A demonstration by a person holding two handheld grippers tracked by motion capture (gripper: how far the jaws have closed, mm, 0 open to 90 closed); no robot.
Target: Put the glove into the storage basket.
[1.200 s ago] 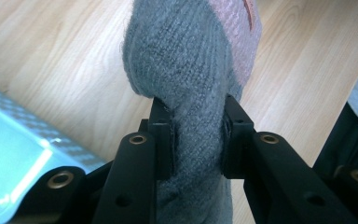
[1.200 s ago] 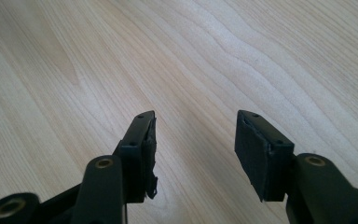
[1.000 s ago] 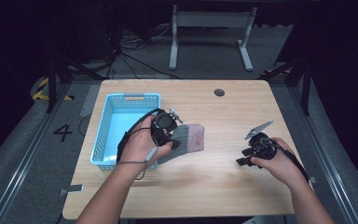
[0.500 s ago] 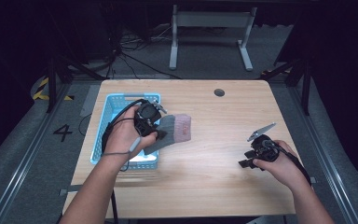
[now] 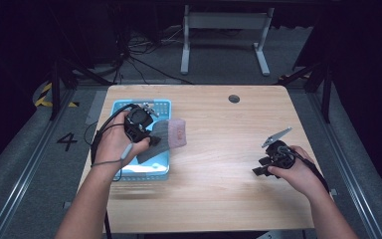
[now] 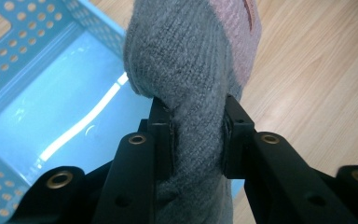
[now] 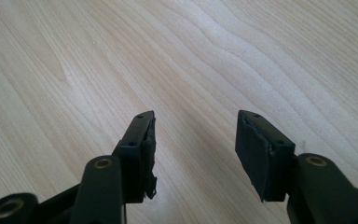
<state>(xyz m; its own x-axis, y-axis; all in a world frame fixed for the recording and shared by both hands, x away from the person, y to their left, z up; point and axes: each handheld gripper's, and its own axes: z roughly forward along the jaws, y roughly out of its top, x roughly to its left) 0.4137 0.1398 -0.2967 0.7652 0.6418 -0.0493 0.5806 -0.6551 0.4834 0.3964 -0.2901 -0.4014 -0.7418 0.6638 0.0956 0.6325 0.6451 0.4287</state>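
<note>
A grey knitted sock [image 5: 165, 135] with a pink toe hangs over the right edge of a light blue perforated basket [image 5: 124, 172]. My left gripper [image 5: 151, 140] is shut on the sock's grey part. In the left gripper view the sock [image 6: 191, 70] is pinched between the two black jaws, with the basket's floor [image 6: 60, 116] below and to the left. My right gripper [image 5: 258, 168] rests low over the bare wood at the table's right side. In the right gripper view it [image 7: 195, 133] stands open with nothing between its jaws.
The wooden table [image 5: 219, 199] has a round cable hole [image 5: 234, 98] near its far edge. A black cable loops from the left gripper across the basket. Beyond the table are a dark floor, cables and a white stand leg.
My left gripper has carried the sock leftward from the table's middle to above the basket's right edge. The right gripper has stayed in place.
</note>
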